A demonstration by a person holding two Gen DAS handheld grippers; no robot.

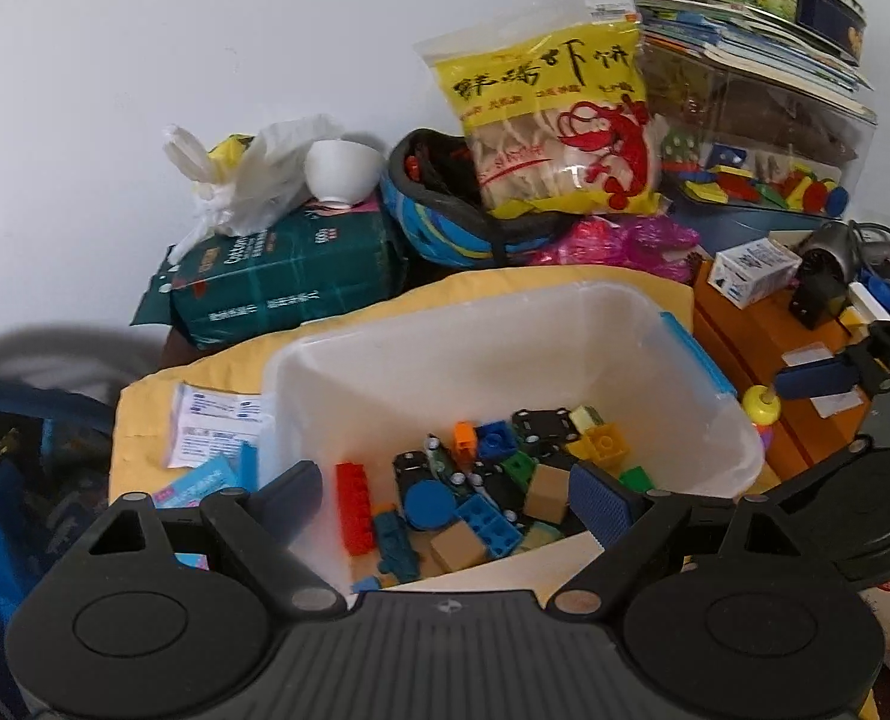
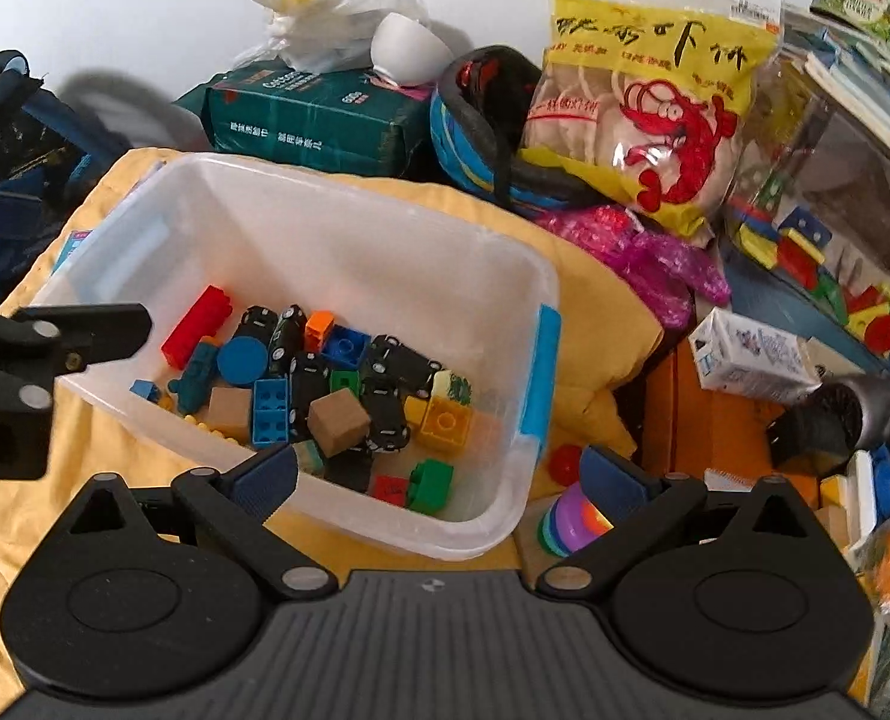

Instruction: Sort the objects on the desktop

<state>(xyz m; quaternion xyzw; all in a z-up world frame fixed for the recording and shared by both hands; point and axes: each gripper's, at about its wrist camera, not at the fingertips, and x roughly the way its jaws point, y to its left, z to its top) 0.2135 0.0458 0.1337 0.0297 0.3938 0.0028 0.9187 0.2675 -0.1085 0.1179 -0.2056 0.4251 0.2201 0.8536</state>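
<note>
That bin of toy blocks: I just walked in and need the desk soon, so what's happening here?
A person with a gripper in each hand is sorting toys into the clear bin. Blocks and toy cars already lie inside. Both the left gripper and right gripper are open and empty, while a stacking-ring toy sits outside.

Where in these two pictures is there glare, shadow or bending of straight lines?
Left wrist view: glare on the snack bag, a soft grey shadow on the wall at lower left, dark rounded corners. Right wrist view: glare again on the snack bag, and the bin rim curves from the fisheye lens.
</note>
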